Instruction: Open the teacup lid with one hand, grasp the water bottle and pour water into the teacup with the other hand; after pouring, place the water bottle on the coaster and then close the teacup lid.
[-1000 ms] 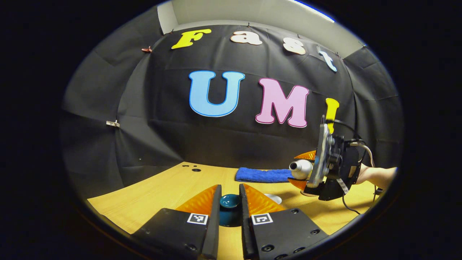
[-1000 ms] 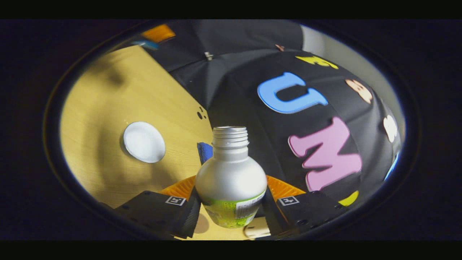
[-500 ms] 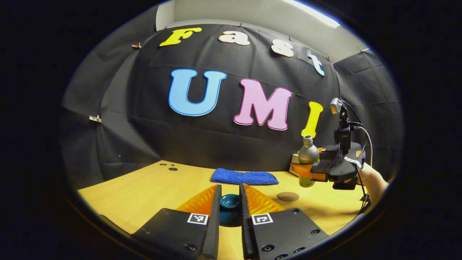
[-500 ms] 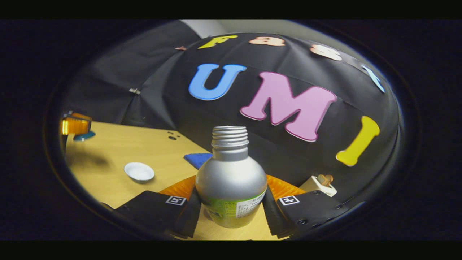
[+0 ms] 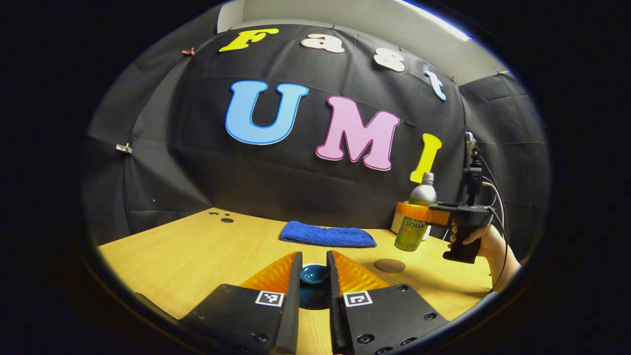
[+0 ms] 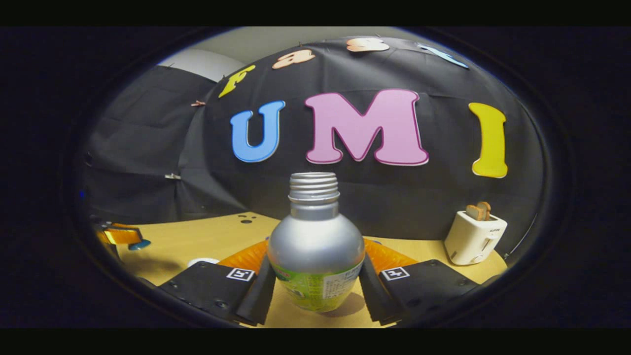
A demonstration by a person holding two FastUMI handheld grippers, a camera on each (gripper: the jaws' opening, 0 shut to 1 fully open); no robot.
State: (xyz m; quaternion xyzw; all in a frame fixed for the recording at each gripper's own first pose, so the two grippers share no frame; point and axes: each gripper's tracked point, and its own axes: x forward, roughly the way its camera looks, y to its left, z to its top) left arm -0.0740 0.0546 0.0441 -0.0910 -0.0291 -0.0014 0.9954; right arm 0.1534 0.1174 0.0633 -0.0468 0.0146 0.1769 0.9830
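Left claw: its fingers are pressing narrowly on either side of the dark teal teacup lid, gripping its round knob; the lid is sitting between the fingers above the desk. In the right gripper view this claw is showing at the far left edge with the teal lid under it.

Right claw: both fingers are squeezing the body of the water bottle, one on each side. In the left gripper view the same claw is appearing at the right, with a person's hand gripping its handle.

Water bottle: standing upright in the grip, silver above and green-labelled below, its threaded mouth uncapped. In the left gripper view the water bottle is hanging above the desk, just beyond and to the right of the coaster.

Coaster: a round brown disc lying flat on the desk, right of the left claw.

Teacup: a white rim is peeking out at the lower left in the right gripper view, partly hidden by the finger.

Blue towel: lying folded at the far side of the desk, by the wall.

Toaster: a white toaster is standing at the far right with toast poking out of its slots.
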